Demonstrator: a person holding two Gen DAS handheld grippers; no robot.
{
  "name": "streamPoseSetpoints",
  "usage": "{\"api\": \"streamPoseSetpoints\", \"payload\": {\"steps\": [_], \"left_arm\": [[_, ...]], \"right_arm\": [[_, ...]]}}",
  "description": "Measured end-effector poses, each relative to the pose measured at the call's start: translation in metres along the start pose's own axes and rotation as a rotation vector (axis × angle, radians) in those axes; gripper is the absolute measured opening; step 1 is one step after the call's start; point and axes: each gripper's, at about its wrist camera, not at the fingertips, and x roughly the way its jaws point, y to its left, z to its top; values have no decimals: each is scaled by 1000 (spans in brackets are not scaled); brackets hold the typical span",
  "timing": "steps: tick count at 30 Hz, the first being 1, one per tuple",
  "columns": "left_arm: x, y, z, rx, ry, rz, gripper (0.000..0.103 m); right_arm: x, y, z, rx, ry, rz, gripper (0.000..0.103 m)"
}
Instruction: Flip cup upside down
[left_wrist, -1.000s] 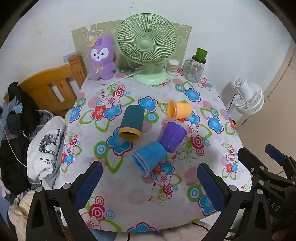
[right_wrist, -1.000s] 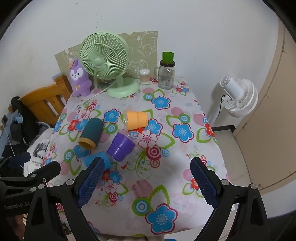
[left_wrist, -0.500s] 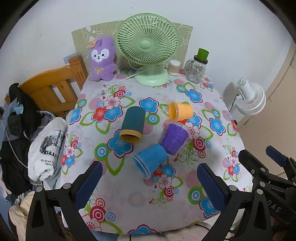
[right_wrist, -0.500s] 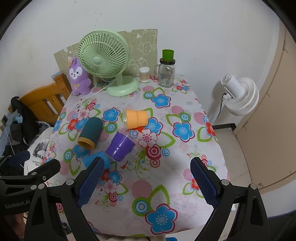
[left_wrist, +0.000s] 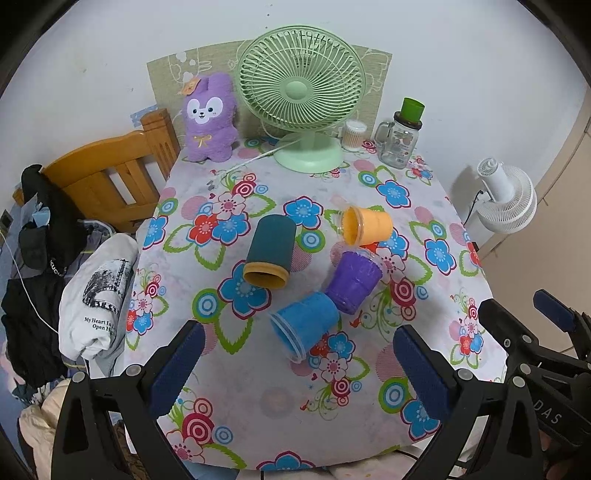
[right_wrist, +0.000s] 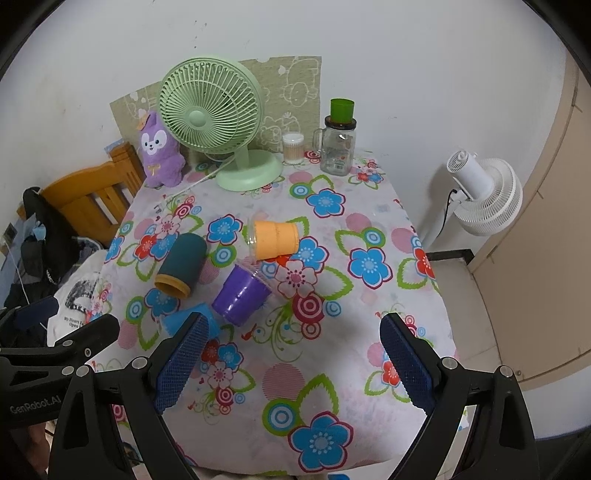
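Note:
Several cups lie on their sides on the flowered tablecloth: a dark teal cup with an orange rim (left_wrist: 270, 251) (right_wrist: 181, 265), an orange cup (left_wrist: 366, 226) (right_wrist: 276, 240), a purple cup (left_wrist: 354, 282) (right_wrist: 242, 291) and a blue cup (left_wrist: 305, 324) (right_wrist: 184, 320), partly hidden behind a finger in the right wrist view. My left gripper (left_wrist: 299, 373) is open and empty above the table's near edge, just short of the blue cup. My right gripper (right_wrist: 293, 365) is open and empty, to the right of the left one.
A green desk fan (left_wrist: 301, 88), a purple plush (left_wrist: 208, 118), a glass jar with a green lid (left_wrist: 400, 140) and a small container (left_wrist: 354, 134) stand at the back. A wooden chair (left_wrist: 107, 177) with clothes stands left. A white floor fan (right_wrist: 484, 190) stands right.
Both grippers have drifted slightly back and up from the table, so the cups sit a little higher in view. The cups have not moved. Both grippers stay open.

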Motion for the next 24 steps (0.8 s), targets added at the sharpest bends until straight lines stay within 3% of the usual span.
{"api": "streamPoseSetpoints", "payload": {"steps": [13, 24], "left_arm": [[10, -8, 10, -5, 20, 13, 103], [25, -18, 23, -33, 57, 69, 103]], "right_arm": [[11, -4, 9, -16, 23, -1, 96], [29, -13, 25, -56, 63, 37, 96]]}}
